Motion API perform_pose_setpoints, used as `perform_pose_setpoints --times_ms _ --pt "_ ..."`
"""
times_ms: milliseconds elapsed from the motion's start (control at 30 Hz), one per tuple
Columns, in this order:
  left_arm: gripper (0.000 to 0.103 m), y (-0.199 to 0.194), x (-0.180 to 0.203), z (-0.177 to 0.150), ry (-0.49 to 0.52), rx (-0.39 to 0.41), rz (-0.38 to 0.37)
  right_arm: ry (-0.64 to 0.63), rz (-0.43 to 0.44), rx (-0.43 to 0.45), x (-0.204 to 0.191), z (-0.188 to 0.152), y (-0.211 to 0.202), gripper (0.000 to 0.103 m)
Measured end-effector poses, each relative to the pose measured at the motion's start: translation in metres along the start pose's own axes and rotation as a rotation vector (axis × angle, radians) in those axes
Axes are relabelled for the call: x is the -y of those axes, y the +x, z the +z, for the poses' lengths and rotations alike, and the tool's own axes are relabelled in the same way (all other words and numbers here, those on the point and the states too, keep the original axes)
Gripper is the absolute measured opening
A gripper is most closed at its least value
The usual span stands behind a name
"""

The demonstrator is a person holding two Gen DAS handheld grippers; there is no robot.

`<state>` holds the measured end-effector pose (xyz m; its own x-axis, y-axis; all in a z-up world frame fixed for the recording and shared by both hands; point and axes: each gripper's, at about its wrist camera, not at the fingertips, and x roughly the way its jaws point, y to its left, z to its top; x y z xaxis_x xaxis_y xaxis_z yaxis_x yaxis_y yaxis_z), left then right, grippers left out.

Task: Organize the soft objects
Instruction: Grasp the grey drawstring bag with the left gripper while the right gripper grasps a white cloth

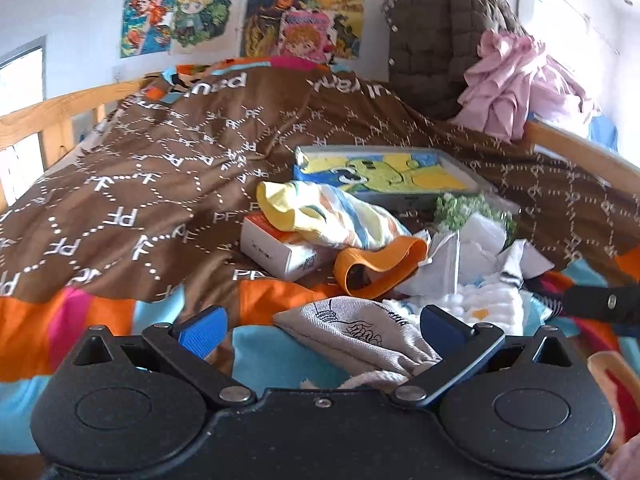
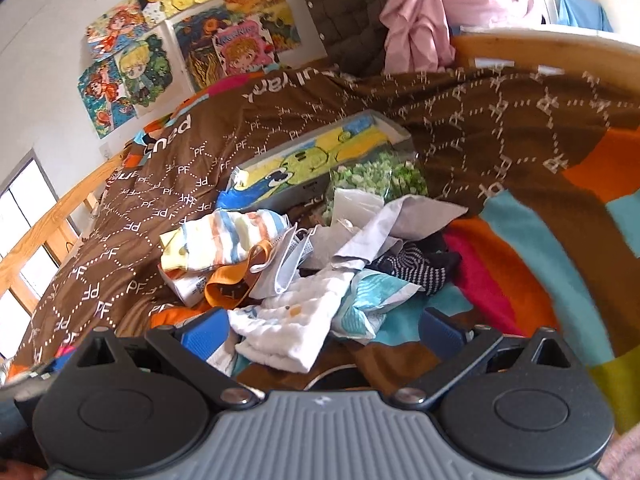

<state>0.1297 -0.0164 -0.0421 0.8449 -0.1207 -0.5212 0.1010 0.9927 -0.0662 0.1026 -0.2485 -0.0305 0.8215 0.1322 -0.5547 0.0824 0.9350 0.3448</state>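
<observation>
Bed [image 1: 120, 184]: soft clutter heaped mid-quilt, unsorted. Left tool [image 1: 320, 330] released, straddling grey cloth [image 1: 360, 332] for pickup. Right tool [image 2: 326, 330] released over white cloth [image 2: 288, 320].

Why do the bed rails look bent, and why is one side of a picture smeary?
Left wrist view: the fisheye lens bows the straight rail, and the window is washed out by daylight. Right wrist view: the blanket at right is motion-blurred, while the white cloth stays fairly sharp.
</observation>
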Motion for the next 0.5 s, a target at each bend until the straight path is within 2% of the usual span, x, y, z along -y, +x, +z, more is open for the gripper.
perform_pose_setpoints --times_ms 167,333,500 --pt "0.102 0.022 -0.001 0.000 0.040 -0.024 -0.068 -0.008 0.084 -0.061 0.005 0.011 0.029 0.103" --pt "0.102 0.042 0.002 -0.003 0.080 -0.059 -0.150 -0.051 0.122 -0.102 0.006 0.019 0.051 0.103" --pt "0.102 0.054 0.009 -0.007 0.134 -0.068 -0.233 -0.072 0.213 -0.158 0.006 0.026 0.073 0.103"
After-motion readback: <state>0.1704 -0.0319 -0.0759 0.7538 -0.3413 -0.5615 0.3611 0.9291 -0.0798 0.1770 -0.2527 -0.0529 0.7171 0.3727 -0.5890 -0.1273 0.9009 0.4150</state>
